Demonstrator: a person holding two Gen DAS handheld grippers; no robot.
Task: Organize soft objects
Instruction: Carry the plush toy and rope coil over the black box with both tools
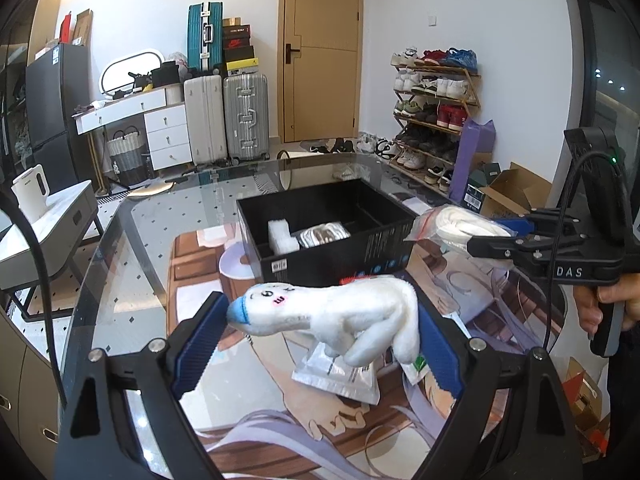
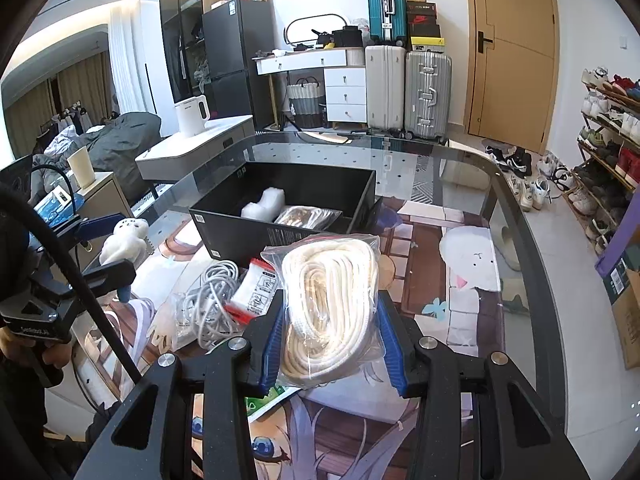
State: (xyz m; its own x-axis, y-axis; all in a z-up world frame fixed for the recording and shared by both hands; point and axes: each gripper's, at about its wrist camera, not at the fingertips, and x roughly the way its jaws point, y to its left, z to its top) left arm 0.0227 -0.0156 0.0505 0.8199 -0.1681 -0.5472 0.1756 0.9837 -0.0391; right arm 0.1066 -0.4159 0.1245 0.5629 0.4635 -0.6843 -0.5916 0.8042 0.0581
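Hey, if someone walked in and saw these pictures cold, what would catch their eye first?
Probably the white plush toy with the blue snout, held up between the left tongs just in front of the black box. Next, the clear bag of cream rope gripped in the right tongs above the glass table, with a grey cable bundle lying to its left.

Left tool [image 1: 320, 336] and right tool [image 2: 332, 340] both raised and level, each with jaws clamped, hand-held.
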